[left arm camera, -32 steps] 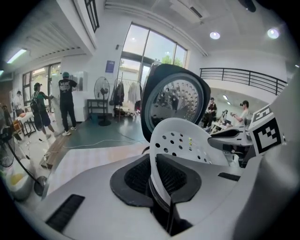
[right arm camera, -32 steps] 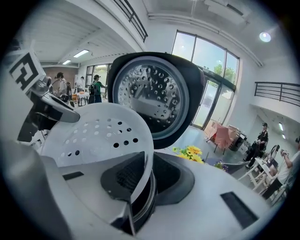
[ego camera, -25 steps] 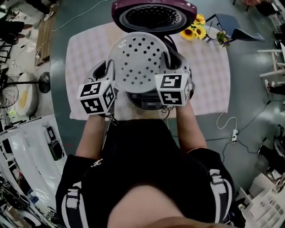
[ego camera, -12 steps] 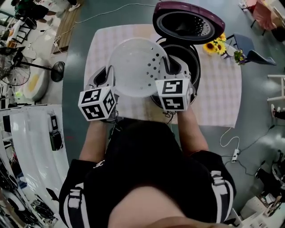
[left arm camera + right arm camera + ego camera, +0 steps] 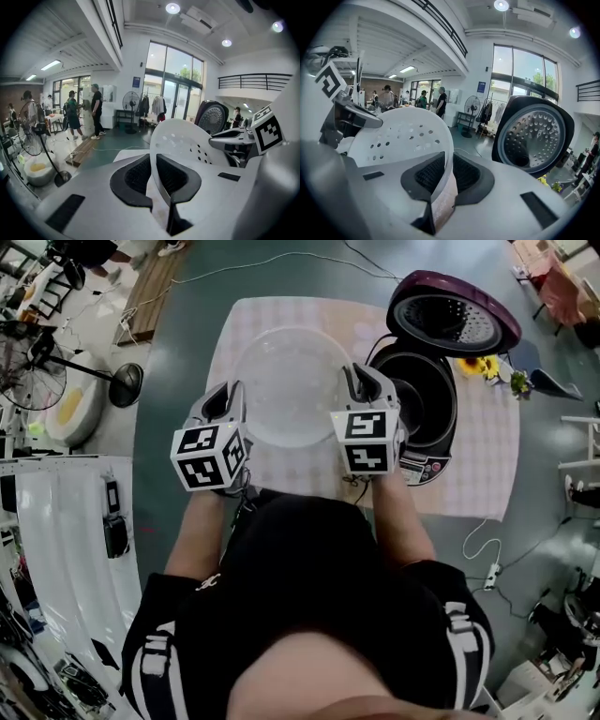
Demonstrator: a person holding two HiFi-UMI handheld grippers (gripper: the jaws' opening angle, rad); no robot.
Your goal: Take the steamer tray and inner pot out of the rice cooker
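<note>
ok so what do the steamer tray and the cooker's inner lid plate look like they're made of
The steamer tray is probably plastic: matte white, thin-walled, with neat round holes. The inner lid plate is likely metal, given its dull silvery sheen and dimples.

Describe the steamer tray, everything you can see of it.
The steamer tray is a round, shallow, white dish, plastic by its look, with small round holes across its bottom. It is out of the rice cooker, held above the checkered cloth beside it. The left gripper and right gripper pinch its rim on opposite sides; nothing else touches it.
</note>
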